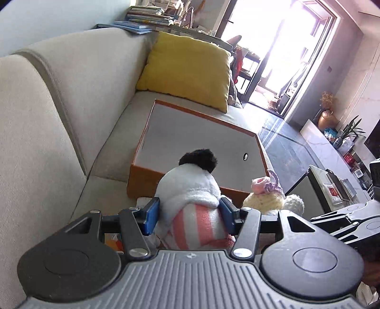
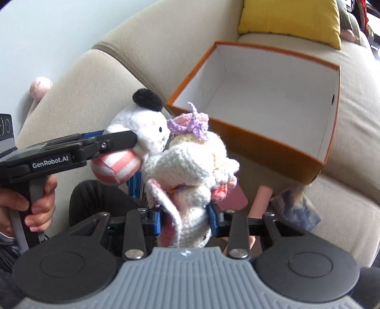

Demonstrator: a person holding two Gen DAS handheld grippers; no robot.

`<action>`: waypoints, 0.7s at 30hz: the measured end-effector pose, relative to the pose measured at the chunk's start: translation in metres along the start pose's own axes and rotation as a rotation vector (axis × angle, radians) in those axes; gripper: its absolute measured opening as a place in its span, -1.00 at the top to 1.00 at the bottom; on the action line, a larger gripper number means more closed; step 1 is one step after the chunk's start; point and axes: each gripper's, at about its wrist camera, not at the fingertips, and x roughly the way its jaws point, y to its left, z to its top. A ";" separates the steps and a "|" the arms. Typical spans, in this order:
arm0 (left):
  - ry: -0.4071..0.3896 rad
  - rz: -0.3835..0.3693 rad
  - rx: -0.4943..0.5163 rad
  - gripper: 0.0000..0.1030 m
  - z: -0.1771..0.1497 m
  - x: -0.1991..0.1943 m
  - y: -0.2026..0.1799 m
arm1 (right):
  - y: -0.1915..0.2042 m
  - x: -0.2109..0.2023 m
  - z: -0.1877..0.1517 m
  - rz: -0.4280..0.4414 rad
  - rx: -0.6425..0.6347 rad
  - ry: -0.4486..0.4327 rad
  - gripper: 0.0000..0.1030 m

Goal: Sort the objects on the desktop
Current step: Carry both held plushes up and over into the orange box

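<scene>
A plush toy (image 1: pixel 190 190) with a white head, a black ear and a pink-and-white striped body sits between the blue pads of my left gripper (image 1: pixel 190 216), which is shut on its body. In the right wrist view the same plush toy (image 2: pixel 116 166) hangs in the left gripper (image 2: pixel 134 161), held by a person's hand (image 2: pixel 40 204). My right gripper (image 2: pixel 185 221) is shut on a cream crochet doll (image 2: pixel 190 164) with a purple bow. The two toys touch, both lifted in front of an orange box (image 2: pixel 249 140) with a white inside, which holds nothing.
The orange box (image 1: pixel 140 180) stands on a beige sofa (image 1: pixel 47 118) below a yellow cushion (image 1: pixel 187 69). Books (image 1: pixel 144 16) lie on the sofa back. Under the box's near corner are pink items (image 2: pixel 261 202) and a purple-blue block (image 2: pixel 294 209). A low table (image 1: pixel 332 187) stands at right.
</scene>
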 end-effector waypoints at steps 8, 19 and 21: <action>-0.029 0.002 0.068 -0.21 0.034 0.008 -0.016 | -0.005 -0.003 0.048 -0.051 -0.047 -0.061 0.25; -0.032 0.028 0.119 -0.21 0.075 0.047 -0.016 | -0.026 0.024 0.108 -0.113 -0.051 -0.095 0.25; -0.014 0.033 0.108 -0.21 0.077 0.060 -0.010 | -0.032 0.035 0.115 -0.129 -0.043 -0.093 0.25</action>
